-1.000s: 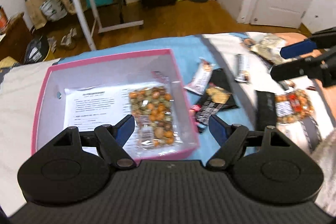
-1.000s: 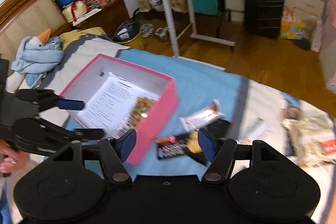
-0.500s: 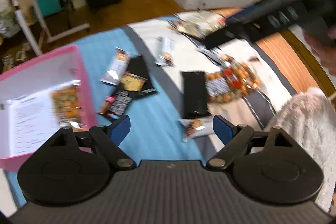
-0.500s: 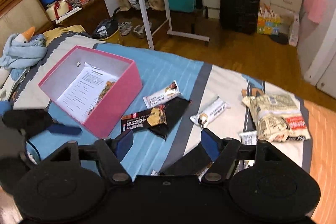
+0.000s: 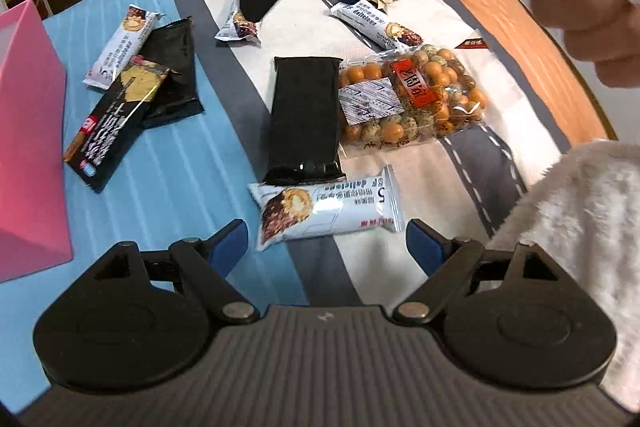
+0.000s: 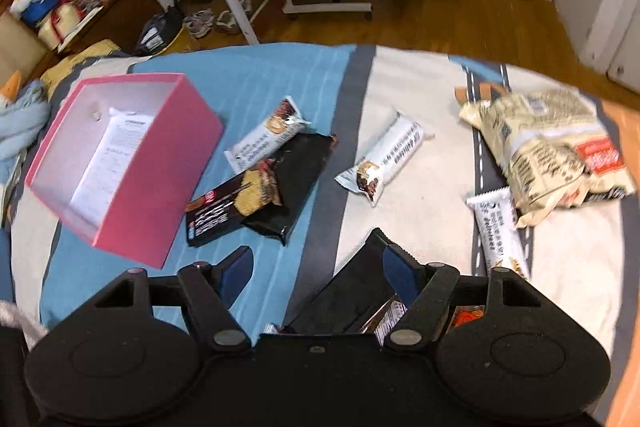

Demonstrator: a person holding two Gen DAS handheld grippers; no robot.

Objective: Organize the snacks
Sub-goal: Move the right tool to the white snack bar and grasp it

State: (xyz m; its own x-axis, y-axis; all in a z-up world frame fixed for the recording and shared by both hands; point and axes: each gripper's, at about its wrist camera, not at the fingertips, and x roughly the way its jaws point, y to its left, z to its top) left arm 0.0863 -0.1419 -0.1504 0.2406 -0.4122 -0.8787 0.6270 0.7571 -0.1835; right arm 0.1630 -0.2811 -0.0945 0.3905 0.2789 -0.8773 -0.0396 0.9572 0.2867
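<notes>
While its jaws were opening wide and held nothing, the left gripper [image 5: 326, 247] had a white snack bar [image 5: 326, 211] just ahead between them; the right gripper [image 6: 316, 273], also empty and opening, had bare blanket [image 6: 272, 75] ahead, the pink box [image 6: 120, 163] off left.

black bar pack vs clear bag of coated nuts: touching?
Touching. In the left wrist view the black bar pack lies flat with its right long edge against the bag of coated nuts; the clear wrapper meets it with no bedsheet visible between.

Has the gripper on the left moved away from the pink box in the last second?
Yes. The left gripper hung over the pink box before; now the box sits at its view's left edge and a white snack bar lies between its open jaws, which have just been opening.
</notes>
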